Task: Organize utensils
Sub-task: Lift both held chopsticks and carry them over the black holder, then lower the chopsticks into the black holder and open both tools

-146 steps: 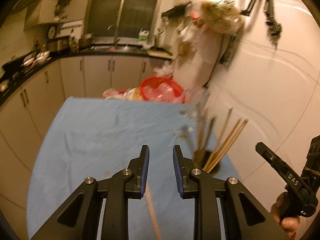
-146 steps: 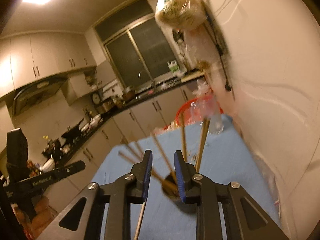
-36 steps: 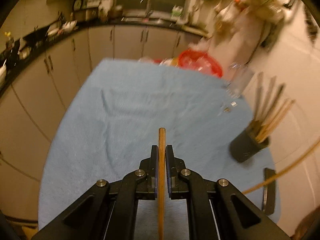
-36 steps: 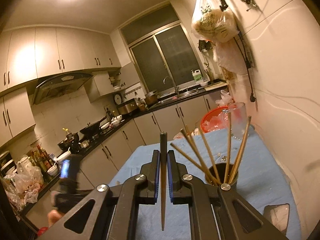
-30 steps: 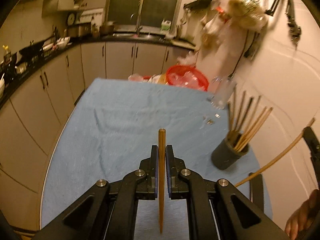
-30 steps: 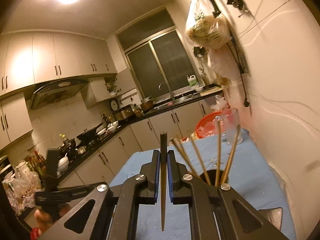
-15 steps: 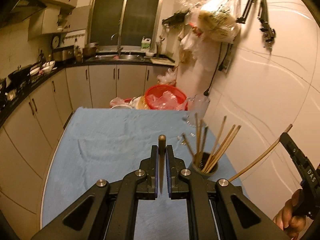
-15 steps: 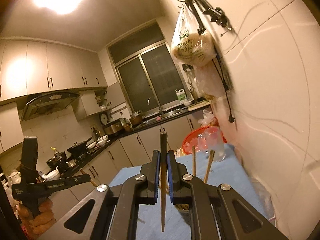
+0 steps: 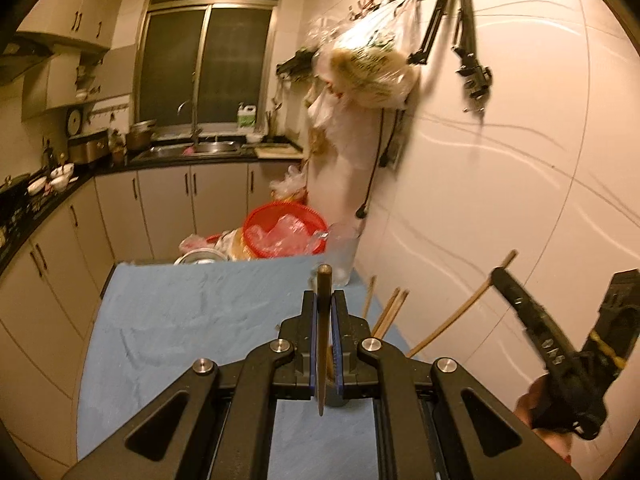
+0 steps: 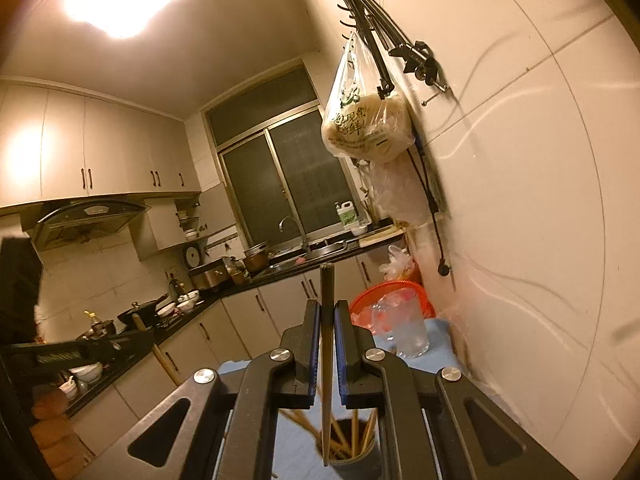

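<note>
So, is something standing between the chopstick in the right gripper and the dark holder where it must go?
No separate thing blocks it. The right gripper holds its chopstick just above the holder. Only the chopsticks already inside crowd the opening, leaning apart, so the tip must slip between them.

free: blue cloth [image 9: 192, 320] left | blocked: wall [image 9: 500, 200], glass [image 10: 408, 332] right

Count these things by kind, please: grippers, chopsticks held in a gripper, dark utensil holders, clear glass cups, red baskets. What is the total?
Grippers: 2 (left gripper, right gripper)
Held chopsticks: 2 (left chopstick, right chopstick)
Dark utensil holder: 1
Clear glass cup: 1
Red basket: 1
Total: 7
</note>
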Tool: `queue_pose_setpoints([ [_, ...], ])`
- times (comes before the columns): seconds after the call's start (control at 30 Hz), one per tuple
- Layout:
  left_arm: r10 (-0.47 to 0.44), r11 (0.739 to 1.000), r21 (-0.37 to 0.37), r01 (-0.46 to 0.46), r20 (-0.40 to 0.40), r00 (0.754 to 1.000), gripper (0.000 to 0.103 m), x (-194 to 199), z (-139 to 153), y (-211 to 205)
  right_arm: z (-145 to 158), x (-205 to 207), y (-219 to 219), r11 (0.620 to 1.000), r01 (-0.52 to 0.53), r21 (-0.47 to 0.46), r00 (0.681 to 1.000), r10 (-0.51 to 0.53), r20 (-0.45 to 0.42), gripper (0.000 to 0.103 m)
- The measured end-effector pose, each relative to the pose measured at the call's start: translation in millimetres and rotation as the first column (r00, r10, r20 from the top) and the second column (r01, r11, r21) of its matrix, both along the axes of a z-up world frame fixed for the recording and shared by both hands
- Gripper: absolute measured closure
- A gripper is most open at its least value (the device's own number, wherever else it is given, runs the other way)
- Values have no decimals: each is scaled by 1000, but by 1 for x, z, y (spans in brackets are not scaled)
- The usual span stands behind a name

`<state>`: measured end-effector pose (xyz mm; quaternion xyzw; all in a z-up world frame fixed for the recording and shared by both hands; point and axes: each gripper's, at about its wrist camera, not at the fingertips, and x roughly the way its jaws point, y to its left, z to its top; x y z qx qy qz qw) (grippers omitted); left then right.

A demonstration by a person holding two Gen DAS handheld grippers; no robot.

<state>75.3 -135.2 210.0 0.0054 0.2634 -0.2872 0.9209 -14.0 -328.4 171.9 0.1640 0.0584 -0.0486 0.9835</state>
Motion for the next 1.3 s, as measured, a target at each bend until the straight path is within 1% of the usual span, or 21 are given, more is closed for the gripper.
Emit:
queue_pose_setpoints([
  [0.13, 2, 1000, -3, -2, 30, 1000, 96, 5, 8, -19, 3, 12, -5, 1000, 14, -18, 1000, -15, -2, 95],
  [0.27, 6, 1000, -3, -6, 27, 1000, 96, 18, 5, -36, 1, 27, -10, 1000, 21, -24, 1000, -21, -17, 95],
  [0.37, 5, 1000, 1, -5, 5, 1000, 96, 29, -5, -47, -7, 38, -16, 999, 26, -26, 999, -27, -39, 95],
  [0.6, 8, 999, 48, -5, -59, 998, 96, 52, -39, -63, -34, 63, -23, 1000, 8, -1, 994, -8, -113, 95],
  [0.77, 9, 998, 67, -2, -103, 995, 96, 60, -62, -63, -55, 77, -18, 1000, -11, 9, 985, 12, -174, 95],
  [0.9, 1, 998, 70, 6, -106, 994, 96, 59, -73, -60, -69, 83, -17, 999, -22, 29, 975, 28, -221, 94],
  [1.0, 1, 997, 72, 5, -87, 996, 95, 54, -70, -56, -69, 82, -19, 999, -22, 43, 970, 31, -242, 93],
  [1.07, -10, 999, 51, 14, -84, 996, 95, 49, -64, -49, -62, 76, -19, 999, -20, 48, 973, 31, -228, 92],
  [1.1, -10, 999, 36, 13, -69, 998, 94, 43, -59, -43, -57, 71, -18, 999, -19, 43, 977, 28, -214, 92],
  [1.13, -5, 1000, 30, 6, -52, 999, 87, 39, -55, -39, -52, 66, -17, 999, -15, 37, 980, 22, -200, 91],
  [1.17, 4, 1000, 24, -3, -34, 999, 81, 33, -51, -33, -44, 57, -14, 1000, -7, 23, 984, 11, -177, 89],
  [1.2, 15, 1000, 14, -15, -12, 1000, 68, 27, -46, -26, -39, 50, -11, 1000, 0, 12, 987, 2, -163, 83],
  [1.23, 30, 1000, 3, -30, 17, 999, 57, 19, -42, -19, -32, 40, -8, 1000, 12, 0, 990, -11, -142, 71],
  [1.27, 48, 999, -4, -48, 51, 998, 54, 10, -39, -10, -27, 33, -5, 1000, 18, -8, 992, -19, -124, 63],
  [1.3, 65, 998, -11, -64, 78, 995, 53, 1, -36, -2, -23, 24, -1, 999, 27, -21, 995, -29, -100, 43],
])
